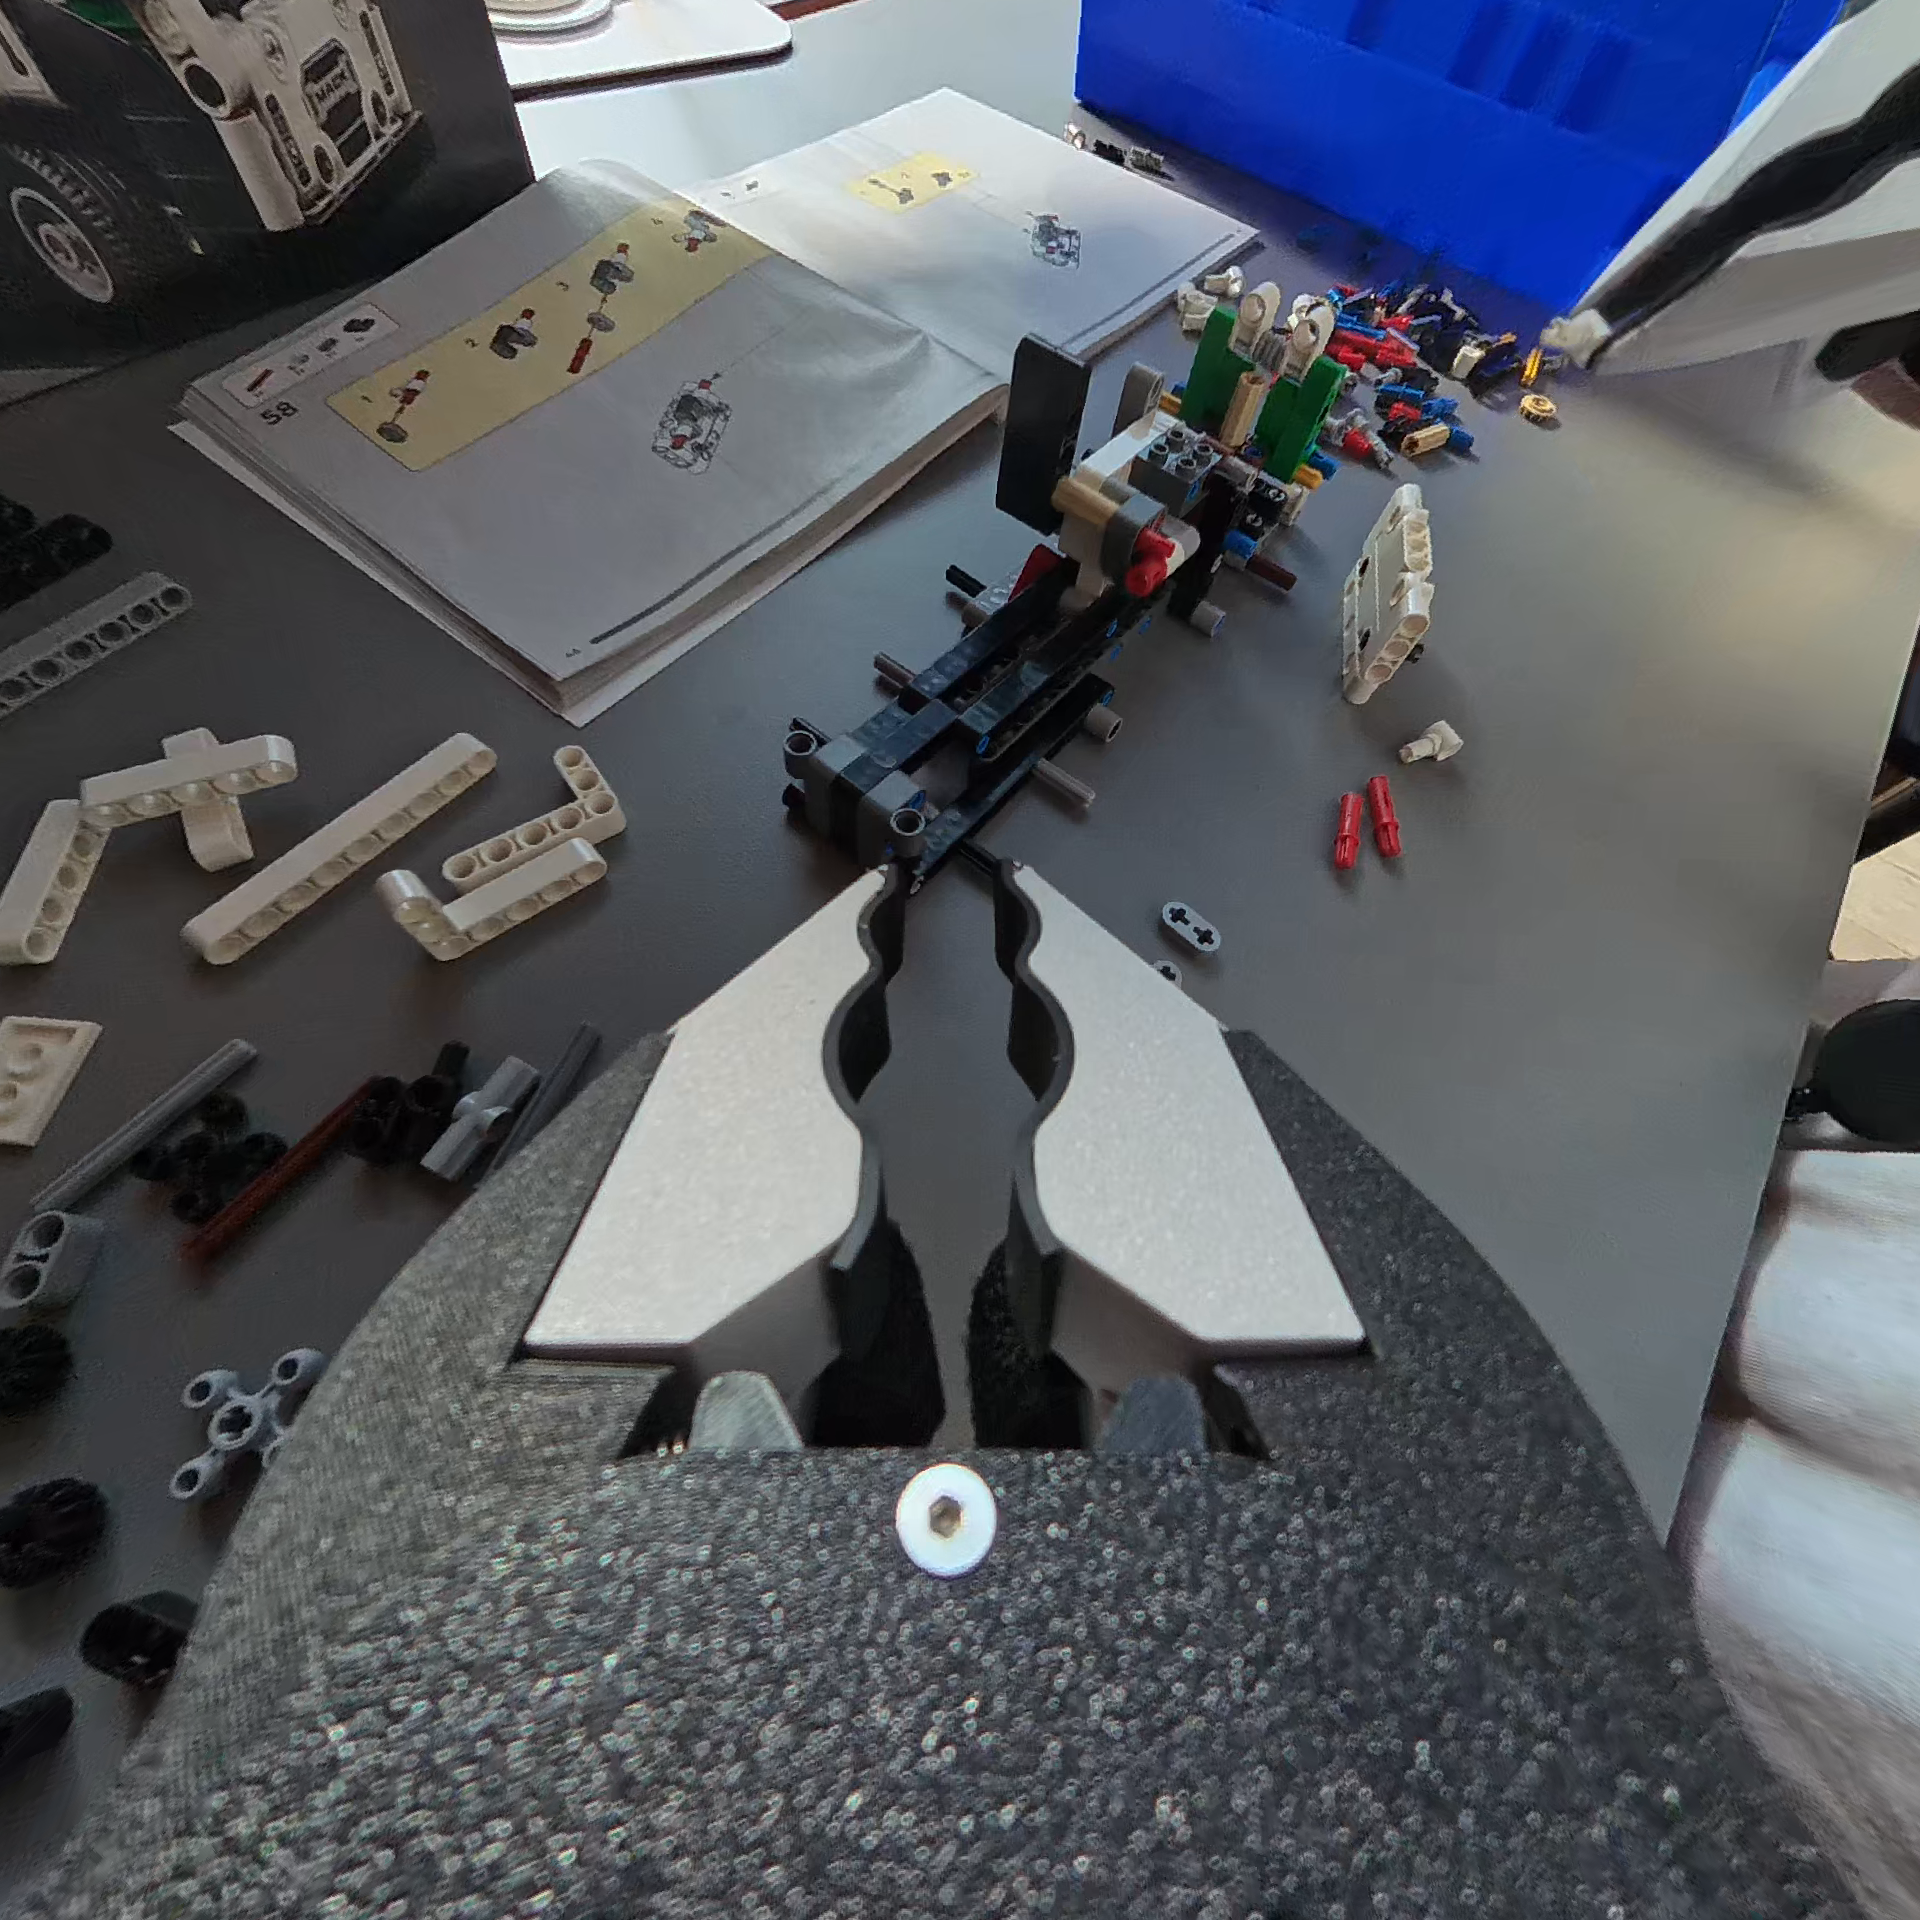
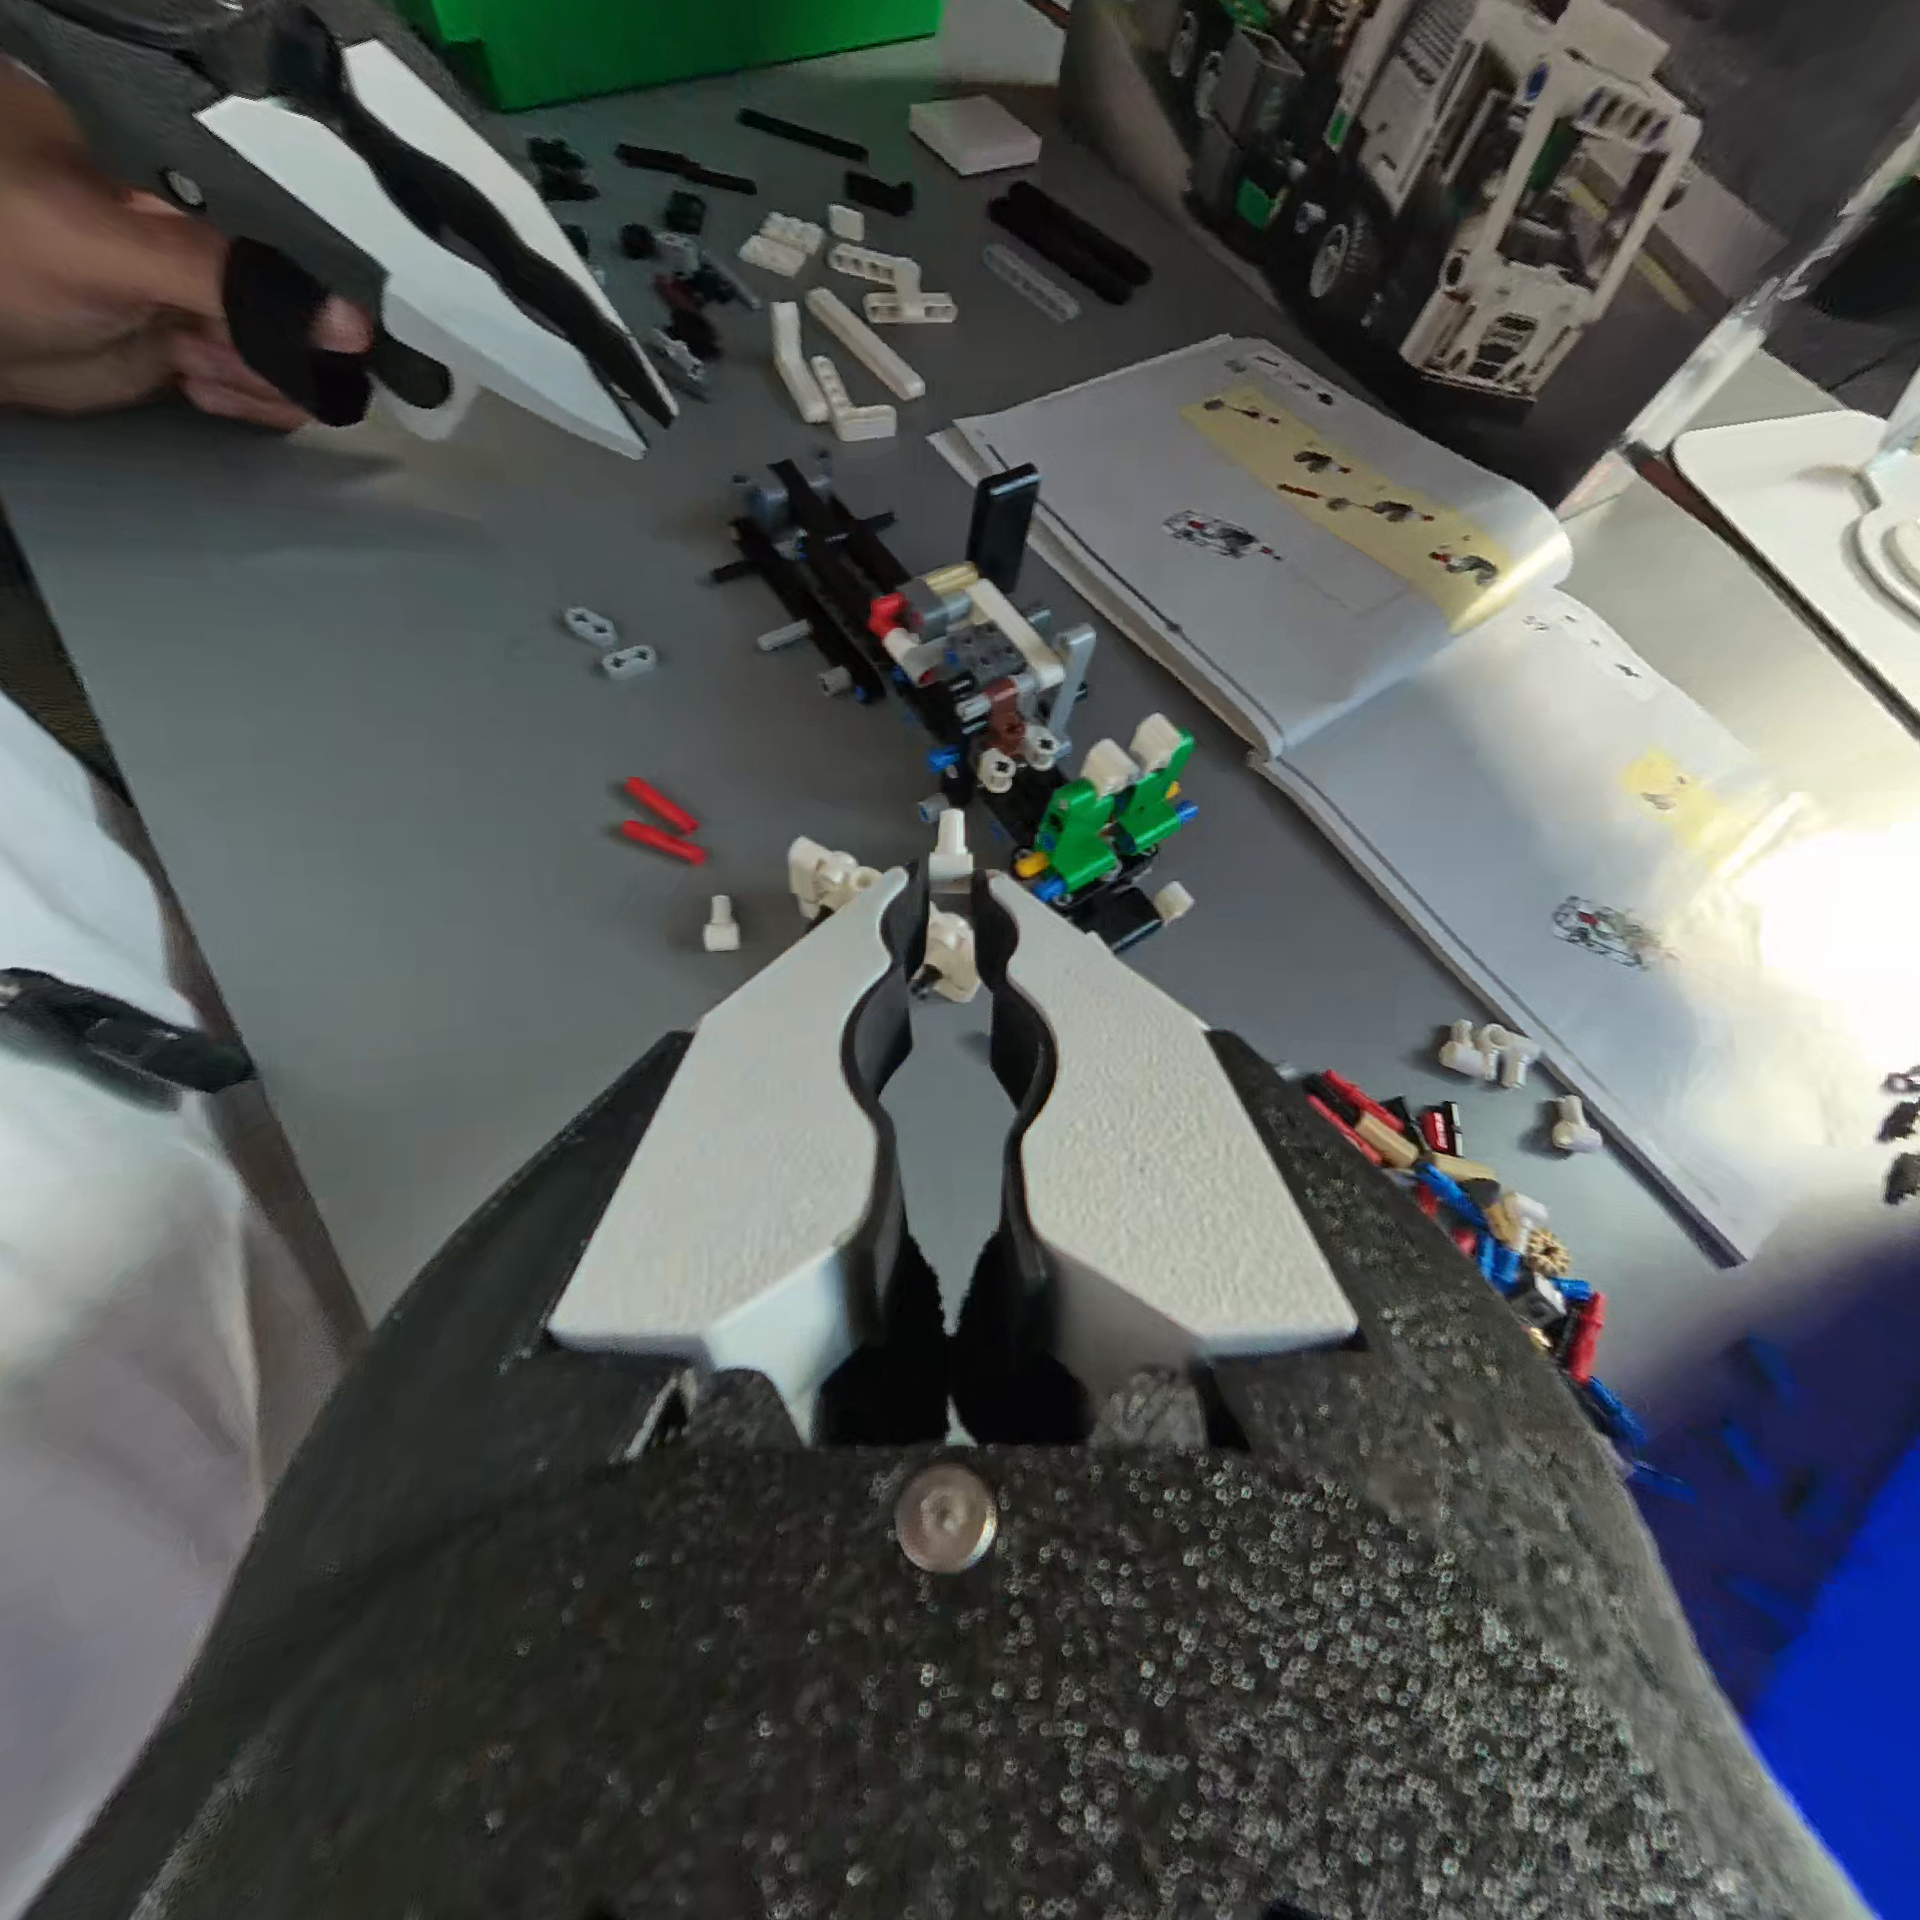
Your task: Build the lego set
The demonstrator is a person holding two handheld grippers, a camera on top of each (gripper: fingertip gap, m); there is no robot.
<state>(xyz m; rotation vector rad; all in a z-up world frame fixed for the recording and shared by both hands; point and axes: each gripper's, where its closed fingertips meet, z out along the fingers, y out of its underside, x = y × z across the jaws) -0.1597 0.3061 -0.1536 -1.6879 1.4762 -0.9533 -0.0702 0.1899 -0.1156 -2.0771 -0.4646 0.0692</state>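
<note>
The right wrist view alone shows the right gripper (image 2: 948, 883) pinching a small white connector peg (image 2: 948, 844) at its fingertips, peg stem pointing away, above a white joint assembly (image 2: 951, 961) lying on the grey table (image 2: 395, 790). The left wrist view shows that gripper only as a blurred shape at the upper right edge, with a white piece at its tip. In the left wrist view, the left gripper (image 1: 948, 878) has its fingers slightly spread at the near end of the black chassis build (image 1: 935, 758); whether either pad touches it cannot be told. The right view shows the left gripper raised above the table, held in a hand (image 2: 114, 301) cut off by the frame. An open instruction booklet (image 1: 623, 436) lies just beside the build
</note>
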